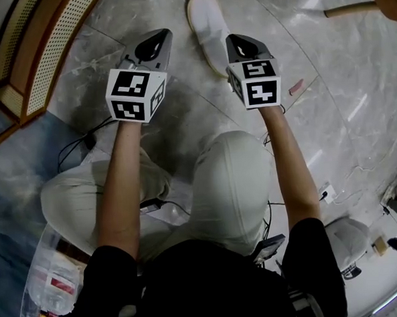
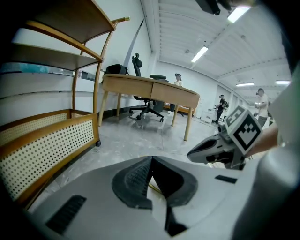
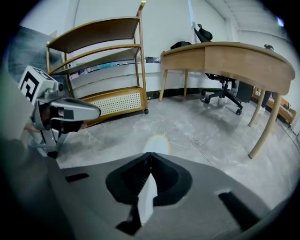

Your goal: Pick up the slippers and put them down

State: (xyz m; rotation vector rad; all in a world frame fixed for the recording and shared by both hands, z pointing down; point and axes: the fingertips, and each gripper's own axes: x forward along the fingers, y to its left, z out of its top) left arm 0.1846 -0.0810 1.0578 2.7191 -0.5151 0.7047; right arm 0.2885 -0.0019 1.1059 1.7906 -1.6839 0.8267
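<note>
One white slipper (image 1: 207,30) with a yellowish rim lies flat on the grey marble floor, just left of my right gripper (image 1: 242,43). The right gripper view shows the same slipper (image 3: 157,142) on the floor beyond the jaws. The right gripper (image 3: 151,157) has its jaws closed tip to tip, with only a white sliver showing through the gap behind them. My left gripper (image 1: 156,38) hangs over bare floor a little left of the slipper. Its jaws (image 2: 151,161) also meet, and a pale sliver with a yellow line shows behind them; I cannot tell what it is.
A wooden shelf unit with a rattan panel (image 1: 50,43) stands at the left. A curved wooden desk (image 3: 234,61) and an office chair (image 3: 222,86) are farther off. Cables (image 1: 83,145) and a small pink thing (image 1: 296,86) lie on the floor. The person squats, knees below the grippers.
</note>
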